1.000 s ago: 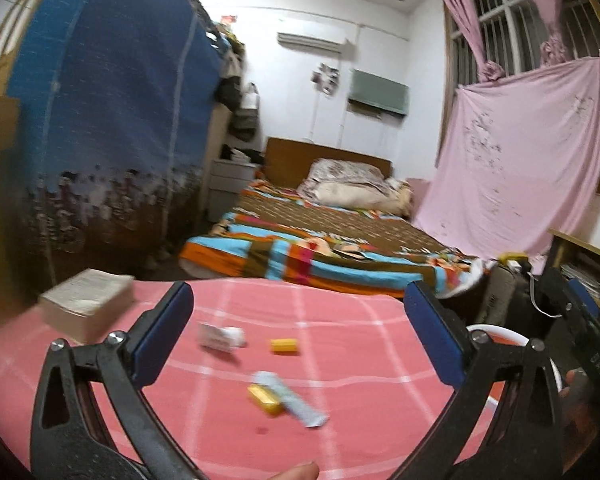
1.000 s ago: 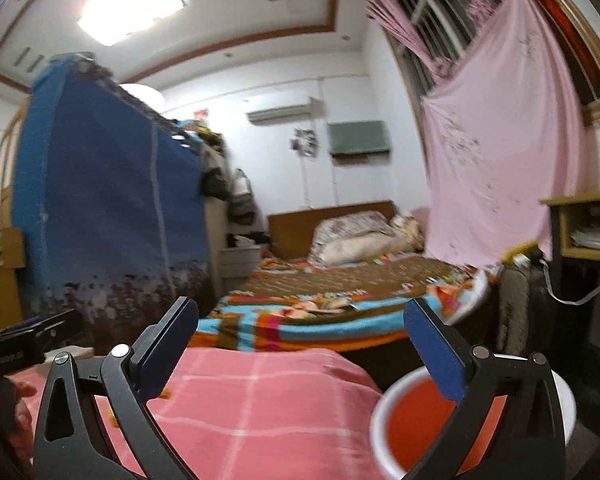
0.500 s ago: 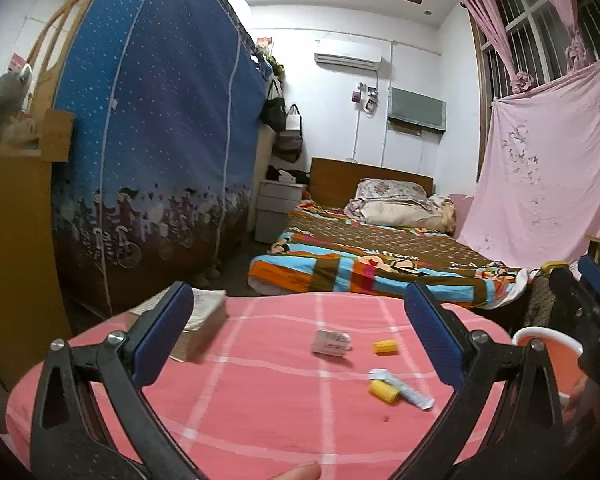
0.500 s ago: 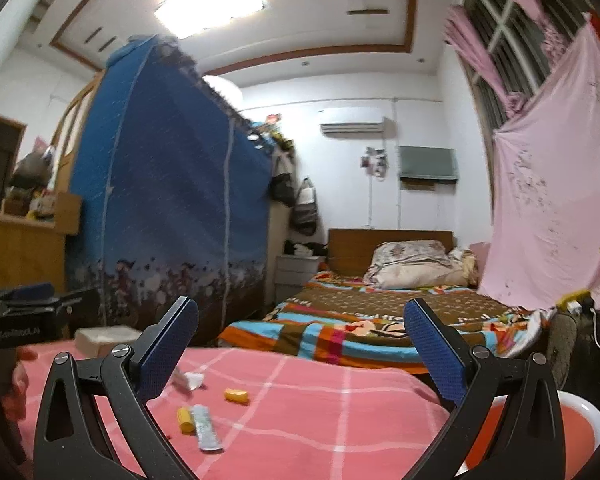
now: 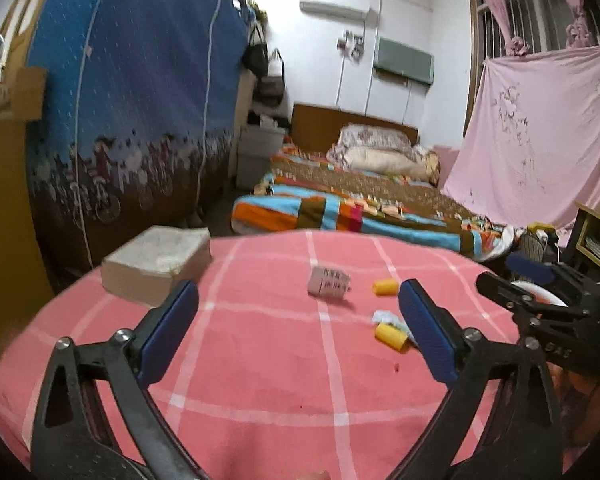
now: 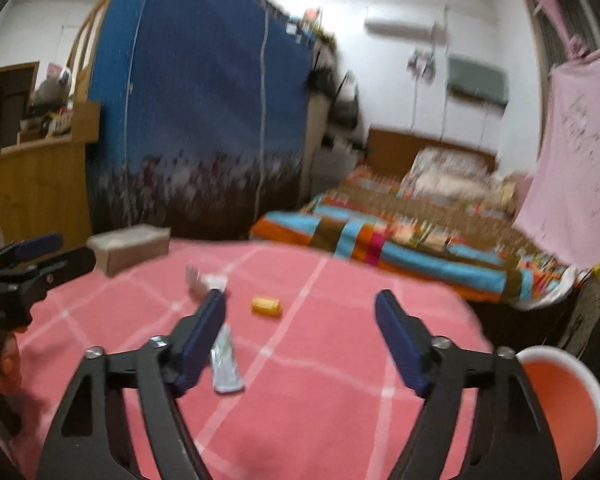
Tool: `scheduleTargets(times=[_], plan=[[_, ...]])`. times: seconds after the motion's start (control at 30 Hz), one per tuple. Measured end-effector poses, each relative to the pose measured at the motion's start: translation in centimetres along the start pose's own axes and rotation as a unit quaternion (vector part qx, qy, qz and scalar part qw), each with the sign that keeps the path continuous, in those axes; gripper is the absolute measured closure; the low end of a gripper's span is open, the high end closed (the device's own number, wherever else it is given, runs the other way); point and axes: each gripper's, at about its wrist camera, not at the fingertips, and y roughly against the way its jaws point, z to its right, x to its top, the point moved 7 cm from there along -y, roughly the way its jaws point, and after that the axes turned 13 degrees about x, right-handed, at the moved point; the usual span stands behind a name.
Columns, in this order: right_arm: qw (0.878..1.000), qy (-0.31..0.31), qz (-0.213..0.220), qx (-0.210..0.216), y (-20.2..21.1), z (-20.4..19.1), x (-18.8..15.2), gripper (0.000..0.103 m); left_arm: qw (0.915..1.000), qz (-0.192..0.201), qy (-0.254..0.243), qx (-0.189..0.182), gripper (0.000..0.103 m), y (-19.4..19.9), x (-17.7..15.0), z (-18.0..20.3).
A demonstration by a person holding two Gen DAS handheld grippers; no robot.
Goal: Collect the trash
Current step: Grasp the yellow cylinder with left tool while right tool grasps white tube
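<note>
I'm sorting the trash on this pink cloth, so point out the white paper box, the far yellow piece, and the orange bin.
white paper box [image 5: 329, 282]: left wrist view, its printed front face.
far yellow piece [image 6: 265, 305]: right wrist view, middle of its top.
orange bin [image 6: 580, 372]: right wrist view, its white rim.

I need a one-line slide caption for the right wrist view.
Open right gripper, its jaws just closing on nothing, above a pink cloth with a yellow scrap and a wrapper.
</note>
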Motion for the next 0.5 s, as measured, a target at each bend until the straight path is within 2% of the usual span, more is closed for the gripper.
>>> scheduleTargets(times=[0.1, 0.17, 0.27, 0.37, 0.5], plan=[[0.998, -0.017, -0.049, 0.039, -1.6, -0.3, -1.3, 0.046, 0.9991, -0.041, -0.012, -0.002, 0.034, -1.1, -1.0, 0.5], [0.996, -0.019, -0.068, 0.051, -2.0, -0.5, -2.0, 0.053, 0.9974, -0.069, -0.02, -0.002, 0.042, -2.0, -1.8, 0.7], [0.992, -0.018, -0.096, 0.076, -2.8, -1.4, -2.7, 0.062, 0.9947, -0.099, -0.025, -0.005, 0.049, -2.9, -2.6, 1.0], [0.986, -0.022, -0.125, 0.104, -3.7, -2.0, -3.5, 0.065, 0.9919, -0.122, -0.031, -0.011, 0.057, -3.3, -3.3, 1.4], [0.976, -0.044, -0.155, 0.149, -4.5, -2.1, -4.2, 0.066, 0.9893, -0.14, -0.038, -0.021, 0.063, -3.5, -3.6, 1.8]])
